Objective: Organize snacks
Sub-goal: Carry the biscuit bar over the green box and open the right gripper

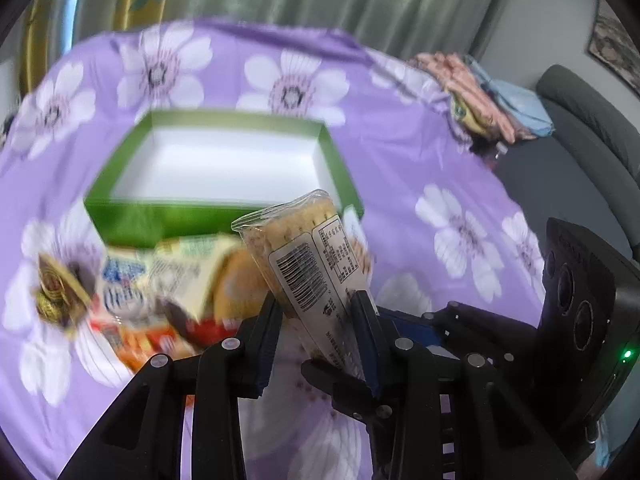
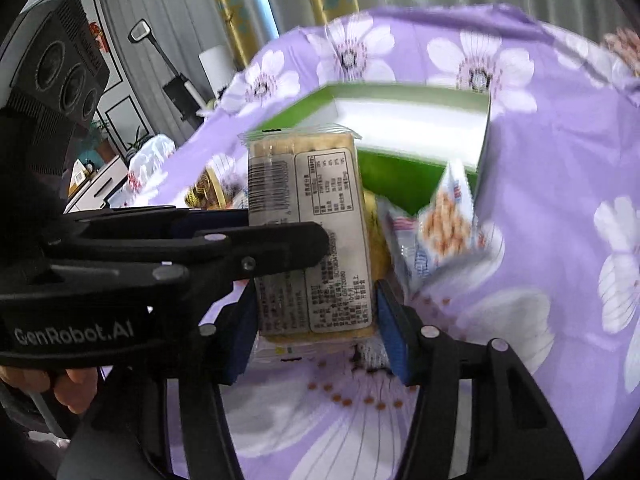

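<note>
Jaws of both grippers pinched one clear-wrapped cake bar, label side toward the cameras. The right gripper held its lower end across the width, blue pads on either long edge; the left gripper was pressed on the same packet, reaching across it from the left in the right wrist view. No earlier look was available, so only the grip itself could be stated. The bar hung in the air above the flowered purple sheet, tilted, its far sealed end pointing toward the green box.

Doing this step well probably meant handing the bar to one gripper before travel: two grips on a soft packet can twist or crush it. Carrying it flat and low over the box's near wall, then releasing inside, seemed the safest course.

That near wall stood directly between the bar and the white, apparently bare box floor, so the packet needed to clear the rim. The pile of other snacks lay just before the box, close under the bar; a blue-and-white snack bag leaned against the box wall beside the path. Folded clothes sat well apart at the far right, and the sheet to the right of the box was open.
</note>
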Motion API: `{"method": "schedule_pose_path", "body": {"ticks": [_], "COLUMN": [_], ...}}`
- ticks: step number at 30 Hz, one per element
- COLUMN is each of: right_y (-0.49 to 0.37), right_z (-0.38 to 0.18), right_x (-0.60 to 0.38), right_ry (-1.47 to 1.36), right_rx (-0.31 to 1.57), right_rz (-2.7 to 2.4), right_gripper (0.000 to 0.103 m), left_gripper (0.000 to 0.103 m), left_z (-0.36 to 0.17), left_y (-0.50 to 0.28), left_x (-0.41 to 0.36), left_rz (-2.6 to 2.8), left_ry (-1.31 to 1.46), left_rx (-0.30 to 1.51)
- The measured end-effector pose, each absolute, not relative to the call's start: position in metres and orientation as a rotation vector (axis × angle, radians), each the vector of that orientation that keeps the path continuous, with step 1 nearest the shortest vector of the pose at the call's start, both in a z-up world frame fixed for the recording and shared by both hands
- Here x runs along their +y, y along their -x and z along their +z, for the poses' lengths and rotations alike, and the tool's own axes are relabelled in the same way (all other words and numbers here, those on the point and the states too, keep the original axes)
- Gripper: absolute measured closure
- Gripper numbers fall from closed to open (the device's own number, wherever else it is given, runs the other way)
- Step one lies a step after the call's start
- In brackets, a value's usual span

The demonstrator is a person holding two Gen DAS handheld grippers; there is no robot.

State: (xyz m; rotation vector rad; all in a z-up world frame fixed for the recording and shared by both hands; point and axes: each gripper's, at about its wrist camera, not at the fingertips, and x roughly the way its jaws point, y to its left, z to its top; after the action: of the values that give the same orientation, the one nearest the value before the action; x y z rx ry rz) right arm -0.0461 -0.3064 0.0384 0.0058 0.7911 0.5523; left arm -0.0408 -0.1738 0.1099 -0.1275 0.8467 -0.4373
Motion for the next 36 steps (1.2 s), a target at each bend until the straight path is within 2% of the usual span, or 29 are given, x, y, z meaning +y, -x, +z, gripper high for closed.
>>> {"method": "schedule_pose_path", "body": {"ticks": [12, 28, 29, 30, 34, 36], "right_y": [-0.018, -0.103, -0.104, -0.105, -0.098, -0.087], "right_z": [0.092, 0.068, 0.067, 0.067, 0.069, 0.072], "right_x": [-0.29, -0.281, -0.282, -0.283, -0.287, -0.291], "right_ry": [0.039, 0.017, 0.007, 0.005, 0.003, 0.008], "right_rx": [0.647, 0.718, 0.716, 0.714, 0.711, 0.701], "right_rz": [0.538, 0.481, 0.475, 0.47, 0.436, 0.429], "right_gripper": [0.048, 0.046, 0.046, 0.042, 0.032, 0.031], "left_gripper": [0.067, 0.066, 0.065, 0.062, 0.023, 0.021], "left_z": [0.157, 0.119, 0.119, 0.119, 0.124, 0.13], "left_y": [-0.023, -0.088, -0.086, -0.085, -0.072, -0.061], "left_x": [-0.168, -0.176, -0.176, -0.175, -0.166, -0.16], "left_rz": [-0.404, -0.343, -0.334, -0.322, -0.263, -0.233], "left_ry": [0.069, 0.021, 0.019, 0.014, -0.007, -0.013], "left_rx": [0.704, 0.761, 0.757, 0.758, 0.73, 0.707]}}
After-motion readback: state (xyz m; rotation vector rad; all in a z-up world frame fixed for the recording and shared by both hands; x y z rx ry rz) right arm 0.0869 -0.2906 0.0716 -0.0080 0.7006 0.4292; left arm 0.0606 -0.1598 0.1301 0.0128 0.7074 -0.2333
